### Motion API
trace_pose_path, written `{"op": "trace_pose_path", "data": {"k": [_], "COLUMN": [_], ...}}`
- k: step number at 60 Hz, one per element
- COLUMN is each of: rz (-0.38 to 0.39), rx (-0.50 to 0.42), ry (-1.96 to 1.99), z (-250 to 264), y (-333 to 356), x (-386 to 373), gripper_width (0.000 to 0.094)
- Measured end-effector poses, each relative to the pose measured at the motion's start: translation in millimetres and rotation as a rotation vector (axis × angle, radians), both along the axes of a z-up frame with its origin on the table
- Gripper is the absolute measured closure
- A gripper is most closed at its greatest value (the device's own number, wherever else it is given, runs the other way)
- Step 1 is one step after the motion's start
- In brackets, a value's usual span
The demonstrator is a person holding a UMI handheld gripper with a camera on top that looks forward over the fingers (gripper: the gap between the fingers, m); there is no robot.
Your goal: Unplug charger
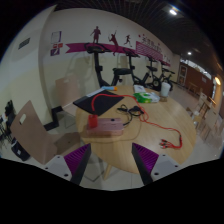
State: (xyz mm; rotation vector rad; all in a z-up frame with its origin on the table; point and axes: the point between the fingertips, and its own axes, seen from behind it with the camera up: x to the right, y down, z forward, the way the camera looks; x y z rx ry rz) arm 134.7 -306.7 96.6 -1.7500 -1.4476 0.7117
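A round light-wood table [150, 128] stands ahead of my gripper [110, 165]. On it lies a pale power strip [106, 127] with a red plug or charger [93, 121] at its left end. A red cable [163, 143] trails across the table to the right. My fingers, with purple pads [79, 160], are open and empty. They are short of the table's near edge, well back from the strip.
A black flat object [95, 100] lies on the table behind the strip. A green roll [150, 97] and small items sit at the far side. A chair [35, 130] stands at the left. Exercise machines [122, 70] line the back wall.
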Motion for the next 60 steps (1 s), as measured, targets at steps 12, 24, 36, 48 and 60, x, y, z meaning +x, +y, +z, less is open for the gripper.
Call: {"op": "trace_pose_path", "data": {"k": [12, 24, 36, 48, 60], "rz": [0.089, 0.118, 0.133, 0.152, 0.147], "rx": [-0.051, -0.065, -0.048, -0.055, -0.054], "ry": [0.018, 0.037, 0.085, 0.111, 0.118], "z": [-3, -9, -27, -52, -67], "y": [-46, -62, -59, -57, -60], "x": [-19, -56, -119, -177, -204], "gripper_width": [0.0081, 0.0079, 0.0080, 0.0079, 0.0223]}}
